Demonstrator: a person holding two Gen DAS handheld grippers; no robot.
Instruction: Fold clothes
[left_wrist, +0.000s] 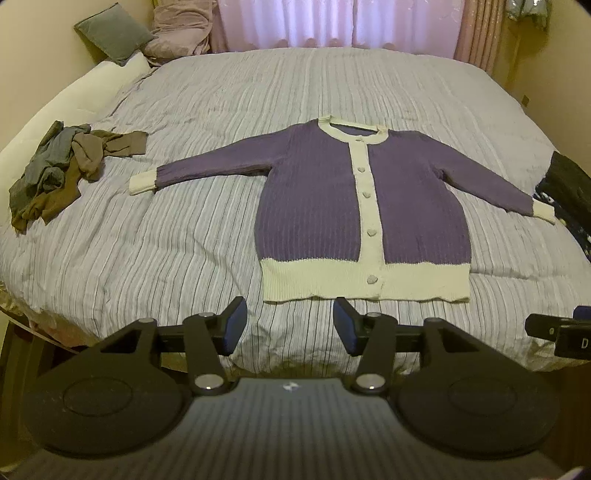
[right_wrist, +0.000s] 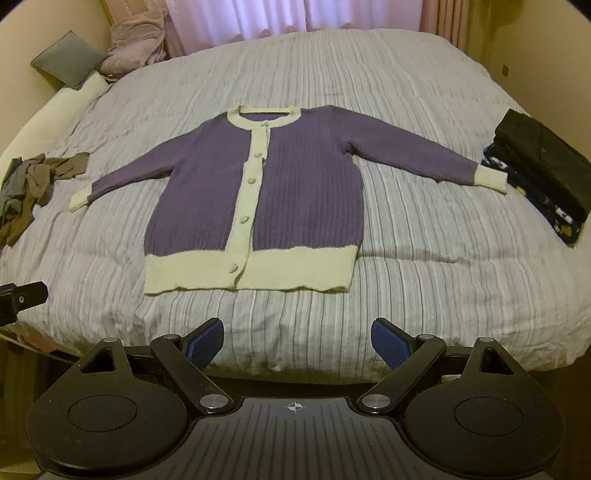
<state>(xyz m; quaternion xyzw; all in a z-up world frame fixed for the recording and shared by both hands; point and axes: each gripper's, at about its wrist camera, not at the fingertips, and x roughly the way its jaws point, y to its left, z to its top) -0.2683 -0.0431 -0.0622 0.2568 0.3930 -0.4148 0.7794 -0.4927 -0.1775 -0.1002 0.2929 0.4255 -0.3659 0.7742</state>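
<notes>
Cardigan (left_wrist: 365, 206): the purple knitted one with cream trim lies flat, front up and buttoned, in the middle of the bed. Both sleeves are stretched out to the sides and the hem is toward you. I judge that it is spread like this so that you can fold the sleeves in first; no fold is made yet.

Bed (left_wrist: 207, 229): the striped cover carries everything. It is a little wrinkled, but under the cardigan it looks flat enough.

Dark folded pile (right_wrist: 543, 166): it sits at the right edge of the bed. The right cuff (right_wrist: 489, 179) ends just beside it, perhaps touching; I cannot tell. Lift this cuff with care, so that you do not drag the pile.

Loose clothes (left_wrist: 55, 173): a grey and brown heap at the left side, near the left cuff (left_wrist: 142, 182) but apart from it. It should not disturb you.

Pillows (left_wrist: 114, 33): at the far corner, well apart from the work.

Left gripper (left_wrist: 290, 326): it hangs just before the hem; the jaws are partly spread and hold nothing.

Right gripper (right_wrist: 297, 343): it is over the near edge of the bed; the jaws are spread wide and are also empty.
</notes>
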